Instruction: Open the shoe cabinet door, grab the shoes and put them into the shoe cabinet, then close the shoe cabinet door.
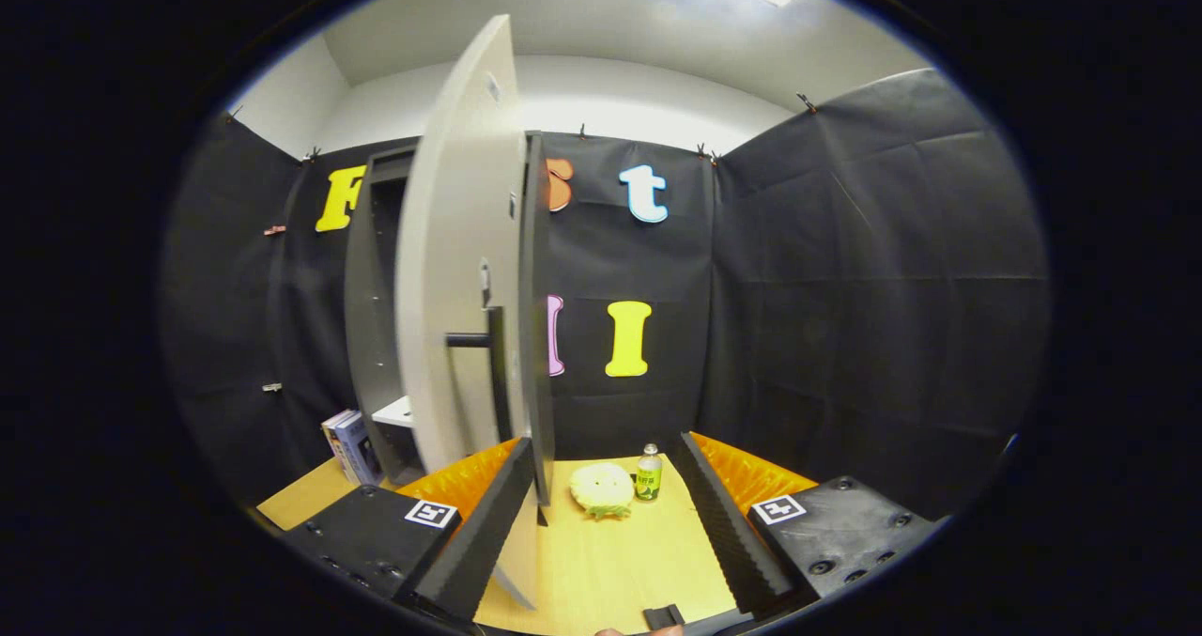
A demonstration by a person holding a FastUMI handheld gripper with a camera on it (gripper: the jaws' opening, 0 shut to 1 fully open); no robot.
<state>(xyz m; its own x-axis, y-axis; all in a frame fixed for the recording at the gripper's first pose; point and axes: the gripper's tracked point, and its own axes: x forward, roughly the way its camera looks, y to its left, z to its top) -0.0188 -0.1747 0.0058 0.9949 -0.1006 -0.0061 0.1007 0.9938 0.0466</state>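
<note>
1. Hard to see much inside the cabinet [376,288]: the door [460,270] swings out edge-on toward the camera and covers most of the opening, so only a dark strip of interior shows to its left, with something pale low down in there that I can't make out.
2. The door's bottom edge runs down past the left finger [474,537], so that finger hides part of it.
3. Door is pale grey-beige with a darker edge, standing well open, with a black bar handle [479,340] sticking out about halfway up.
4. Gripper [606,533] is spread wide with nothing between the fingers; the door edge sits right by the left finger, maybe touching it, can't say for sure.
5. Just ahead of the fingers on the wood floor [610,570]: a fluffy yellowish slipper [602,488] and, touching or just beside it on the right, a small green bottle [649,473].
6. Some books [349,443] lean by the cabinet's left foot.
</note>
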